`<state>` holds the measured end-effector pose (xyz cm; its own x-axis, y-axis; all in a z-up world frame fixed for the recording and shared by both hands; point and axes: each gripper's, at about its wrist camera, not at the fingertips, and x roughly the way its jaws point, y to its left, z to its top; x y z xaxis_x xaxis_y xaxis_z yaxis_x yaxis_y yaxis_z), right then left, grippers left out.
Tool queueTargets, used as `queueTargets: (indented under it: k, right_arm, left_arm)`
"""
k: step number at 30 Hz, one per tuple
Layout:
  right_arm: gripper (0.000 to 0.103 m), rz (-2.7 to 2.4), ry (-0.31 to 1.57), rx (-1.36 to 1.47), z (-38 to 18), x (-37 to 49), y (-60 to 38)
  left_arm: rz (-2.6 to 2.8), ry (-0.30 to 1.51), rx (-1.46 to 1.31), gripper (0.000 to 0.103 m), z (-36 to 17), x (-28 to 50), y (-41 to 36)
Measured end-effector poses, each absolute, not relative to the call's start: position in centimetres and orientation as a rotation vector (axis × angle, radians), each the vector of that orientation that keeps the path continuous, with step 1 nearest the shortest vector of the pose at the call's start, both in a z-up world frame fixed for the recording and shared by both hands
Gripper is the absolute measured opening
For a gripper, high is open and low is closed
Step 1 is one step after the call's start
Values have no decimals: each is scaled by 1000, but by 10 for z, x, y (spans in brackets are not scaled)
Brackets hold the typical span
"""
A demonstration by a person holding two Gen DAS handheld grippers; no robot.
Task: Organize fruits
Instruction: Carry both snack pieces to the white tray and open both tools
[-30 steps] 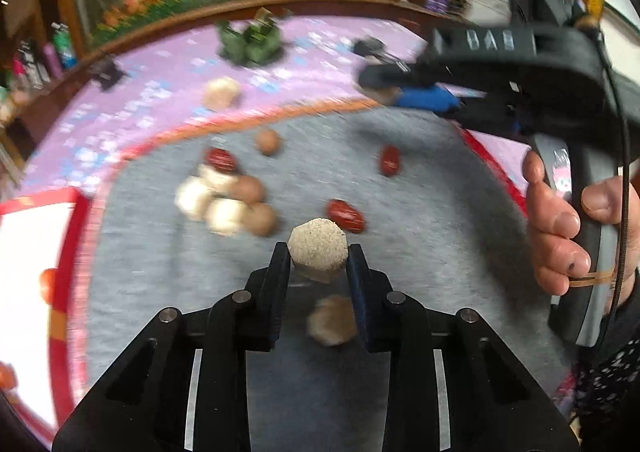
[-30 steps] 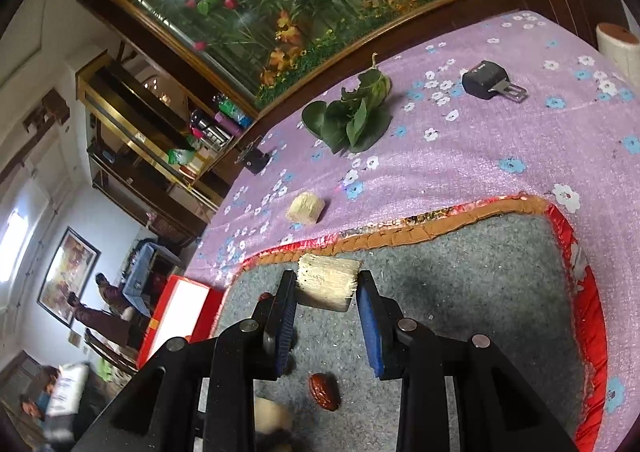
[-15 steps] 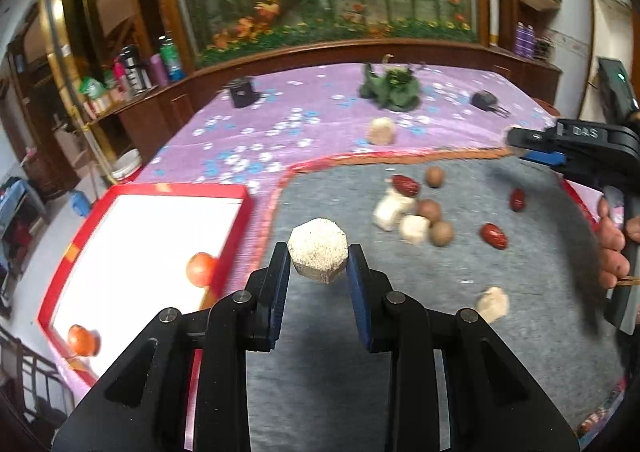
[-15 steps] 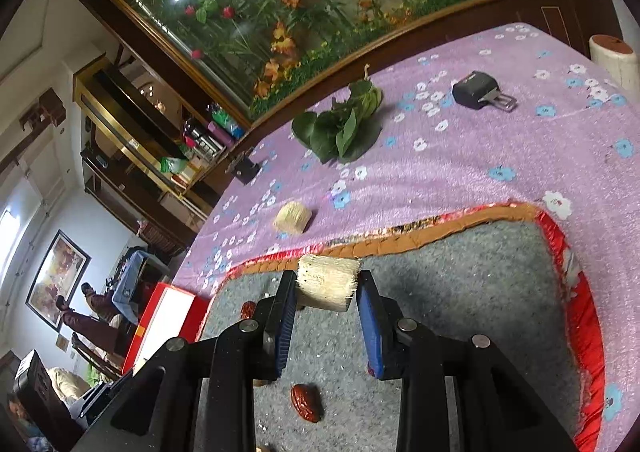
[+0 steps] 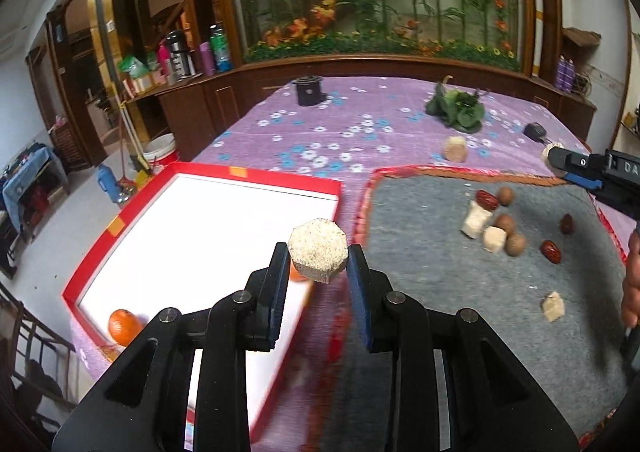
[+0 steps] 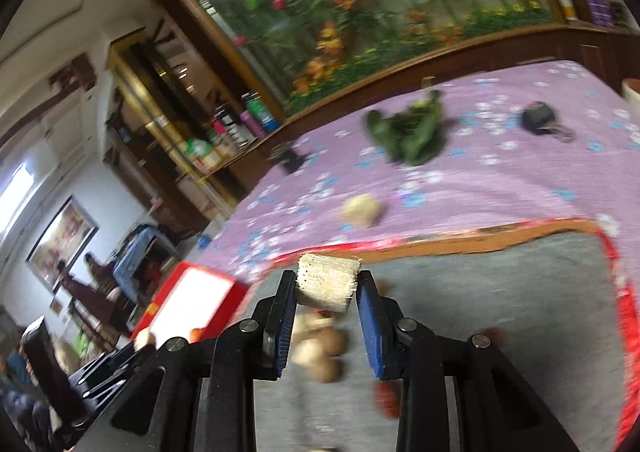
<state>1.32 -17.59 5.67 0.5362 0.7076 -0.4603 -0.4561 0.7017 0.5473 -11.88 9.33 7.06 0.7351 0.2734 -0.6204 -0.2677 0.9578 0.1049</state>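
tray [image 5: 120, 221], red-rimmed and white inside, sits far left with an orange [image 5: 122, 326] in its near corner. left gripper [image 5: 319, 266] hangs over the tray's right edge, jaws pinched on an octagonal tan cake [image 5: 318, 250]. further right, the grey mat [image 5: 440, 292] carries pale blocks [image 5: 476, 218], brown round fruits [image 5: 515, 244] and red dates [image 5: 551, 251]. right gripper [image 6: 326, 292] is above that mat, jaws clamped on a pale ribbed block [image 6: 328, 284], blurred fruits beneath.
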Motion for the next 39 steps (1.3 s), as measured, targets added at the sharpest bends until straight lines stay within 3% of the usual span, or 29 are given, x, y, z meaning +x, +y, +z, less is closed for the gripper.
queueTargets:
  k: [17, 39]
  right_arm:
    - [29, 1020, 802, 293, 58, -48, 12]
    - [29, 1043, 900, 209, 15, -46, 92]
  left_arm:
    - [445, 639, -56, 28, 68, -150, 166]
    - [529, 702, -99, 28, 36, -147, 218]
